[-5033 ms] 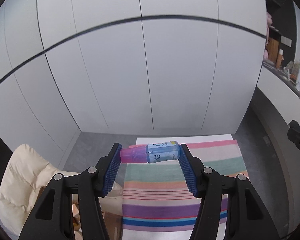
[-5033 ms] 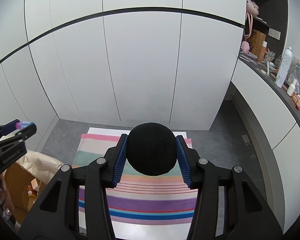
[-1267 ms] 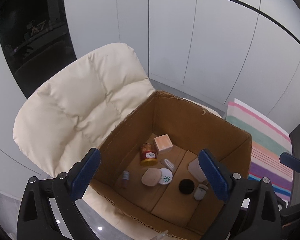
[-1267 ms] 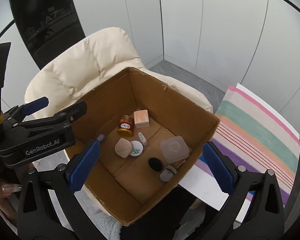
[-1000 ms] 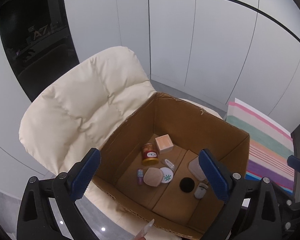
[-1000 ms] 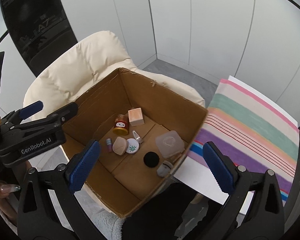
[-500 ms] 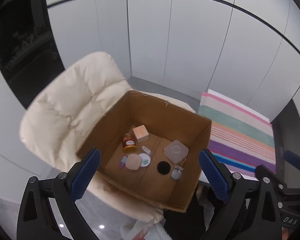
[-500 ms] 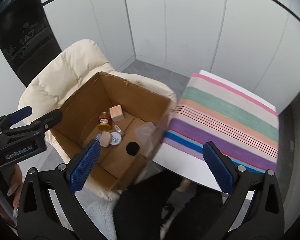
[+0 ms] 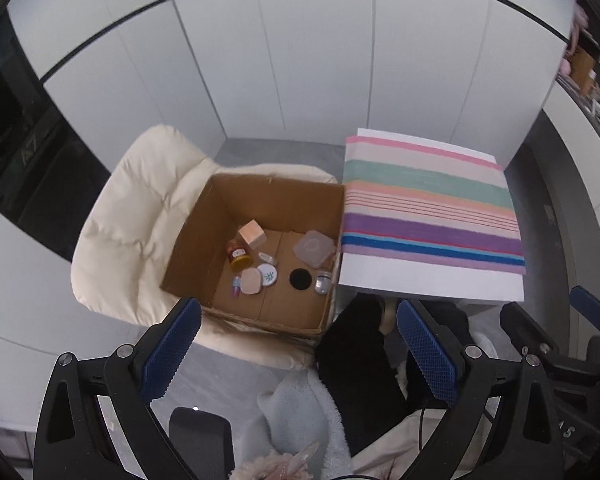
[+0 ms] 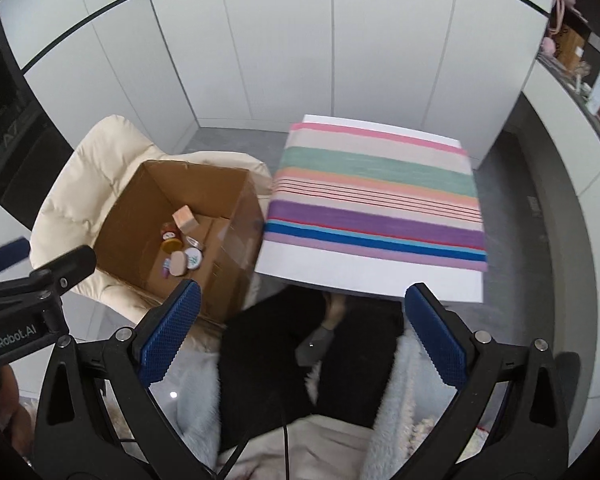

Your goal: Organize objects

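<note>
Since both pairs of jaws stand wide apart with nothing between them, the step in hand looks like the pause after a drop-off — the task's small things lie in the cardboard box, not on the desk. The left gripper and right gripper both hang above the person's lap, nearer the viewer than the box.

The box is plain corrugated card, square and open-topped, seated on a cream quilted chair that looks soft and puffy. On the box floor: a pale wooden cube toward the far wall, a small red-labelled jar with a yellow base just beside it, a frosted plastic container against the wall nearest the desk, a black round puff, a white round tin with a green leaf mark, a beige compact touching it, and a tiny bottle with a pink cap.

To the right of the box, the desk's striped cloth — flat woven bands of pink, green, purple and blue — carries nothing visible. My guess is that little remains; the next move calls for finding whatever is still loose, though no such thing shows here.
</note>
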### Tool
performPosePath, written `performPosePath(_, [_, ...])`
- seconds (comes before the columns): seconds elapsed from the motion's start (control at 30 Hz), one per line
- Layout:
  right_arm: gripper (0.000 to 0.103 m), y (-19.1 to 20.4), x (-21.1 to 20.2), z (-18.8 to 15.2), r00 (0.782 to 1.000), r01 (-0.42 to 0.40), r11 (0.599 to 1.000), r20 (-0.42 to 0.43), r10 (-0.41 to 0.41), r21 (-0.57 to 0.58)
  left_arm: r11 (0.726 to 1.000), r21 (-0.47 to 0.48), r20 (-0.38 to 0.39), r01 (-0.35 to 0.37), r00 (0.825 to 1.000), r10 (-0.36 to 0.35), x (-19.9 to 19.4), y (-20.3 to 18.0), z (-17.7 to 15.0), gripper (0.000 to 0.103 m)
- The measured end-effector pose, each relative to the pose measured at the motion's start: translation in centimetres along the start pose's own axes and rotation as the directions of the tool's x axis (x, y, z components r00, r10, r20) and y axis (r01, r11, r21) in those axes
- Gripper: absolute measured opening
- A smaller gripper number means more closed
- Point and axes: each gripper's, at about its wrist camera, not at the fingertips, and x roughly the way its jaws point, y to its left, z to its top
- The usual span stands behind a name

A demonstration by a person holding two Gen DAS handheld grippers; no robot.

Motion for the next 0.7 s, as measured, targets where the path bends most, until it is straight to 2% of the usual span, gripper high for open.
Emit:
performPosePath(0.1, [0.103,-1.3,-1.2,-0.4,1.0,-0.005,0.999,-0.001,0.005,0.053,0.999,0.005,0.0,0.046,0.999,-0.046,-1.0,-0.6,-0.5,0.099])
performPosePath(0.23, [0.103,-2.5,-2.9,-0.9,1.0,-0.019,0.996,0.013,0.018,0.091,0.998,0.021,-0.004,0.053,0.999,-0.053,-1.6,-1.2,-1.1,0.099])
performPosePath(0.37, [0.103,-2.6,-4.0,-1.1,0.999,-0.003,0.996,0.045,-0.002,0.09,0.998,0.022,-0.004,0.064,0.998,-0.064,-1.9,-1.3,-1.3,0.099])
performPosePath(0.7, [0.103,-2.0,-4.0,-1.1,0.999,-0.003,0.998,0.045,0.0,0.07,0.998,0.015,0.009,0.068,0.998,-0.068,-2.5,-1.0,-1.4,0.099])
